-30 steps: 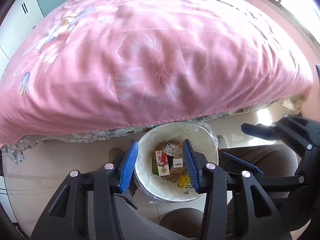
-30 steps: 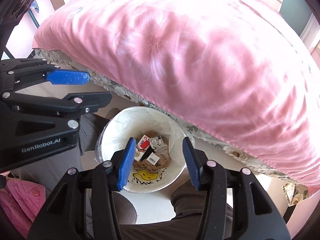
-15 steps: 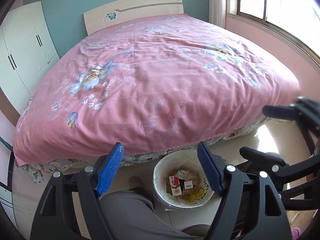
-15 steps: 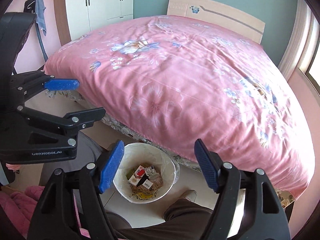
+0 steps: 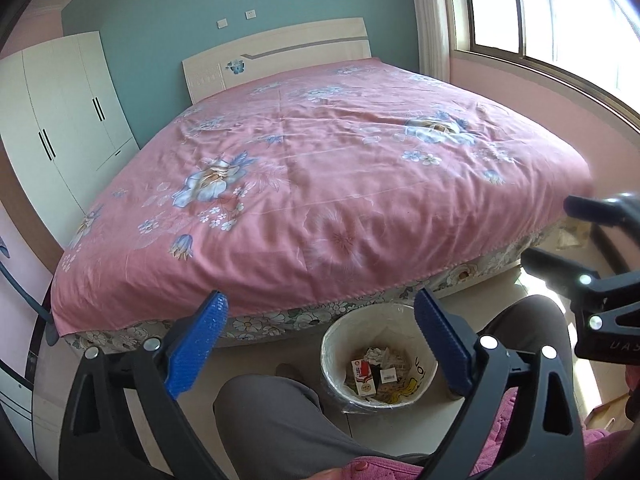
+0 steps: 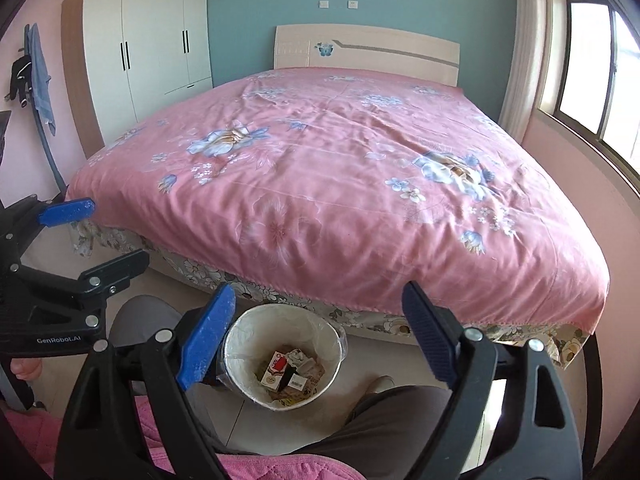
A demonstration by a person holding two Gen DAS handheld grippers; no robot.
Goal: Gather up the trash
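Observation:
A white lined waste bin (image 5: 332, 364) (image 6: 236, 356) stands on the floor at the foot of the bed, between the person's knees. Trash lies inside it: a red and white carton (image 5: 363, 376) (image 6: 276, 368), crumpled paper and small packets. My left gripper (image 5: 320, 332) is open and empty, held high above the bin. My right gripper (image 6: 318, 322) is also open and empty, high above the bin. Each gripper shows at the edge of the other's view, the right one (image 5: 588, 276) and the left one (image 6: 76, 236).
A large bed with a pink floral cover (image 5: 320, 184) (image 6: 340, 184) fills the room ahead. A white wardrobe (image 6: 148, 56) stands at the back left. A window (image 5: 560, 12) is on the right wall. The person's grey-trousered legs (image 5: 276, 420) flank the bin.
Both grippers have risen and pulled back from just above the bin, so the whole bed and room show. Both jaws have opened wider.

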